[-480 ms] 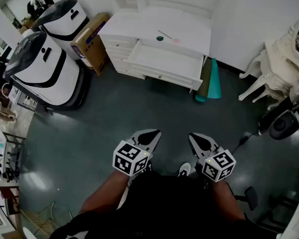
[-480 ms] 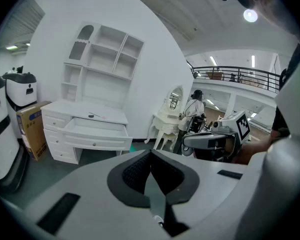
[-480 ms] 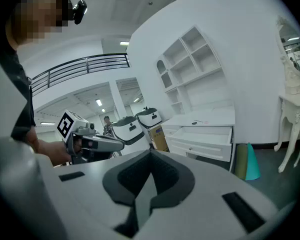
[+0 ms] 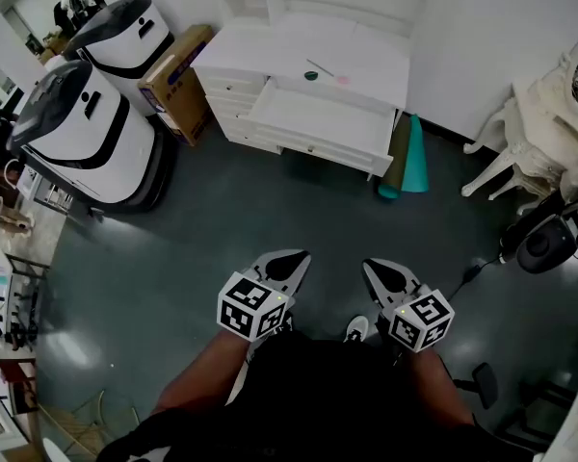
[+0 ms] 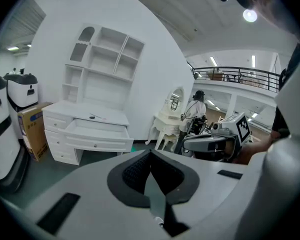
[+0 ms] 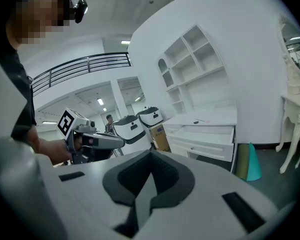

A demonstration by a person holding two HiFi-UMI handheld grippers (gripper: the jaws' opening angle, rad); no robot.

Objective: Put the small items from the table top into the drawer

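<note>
A white desk (image 4: 366,51) stands against the far wall with its wide drawer (image 4: 318,118) pulled open. On the desk top lie a small dark green round item (image 4: 311,75), a pale pink item (image 4: 342,80) and a thin stick (image 4: 319,66). My left gripper (image 4: 287,261) and right gripper (image 4: 379,272) are held side by side low in the head view, far from the desk, both shut and holding nothing. In the left gripper view the left gripper (image 5: 151,154) points at the desk (image 5: 85,116). In the right gripper view the right gripper (image 6: 151,153) has the open drawer (image 6: 210,133) off to its right.
Two white-and-black machines (image 4: 87,123) and a cardboard box (image 4: 173,80) stand left of the desk. A teal roll (image 4: 412,157) and an olive roll lean at its right end. White chairs (image 4: 530,133) and a black device (image 4: 549,241) stand at the right. Dark floor (image 4: 299,210) lies between.
</note>
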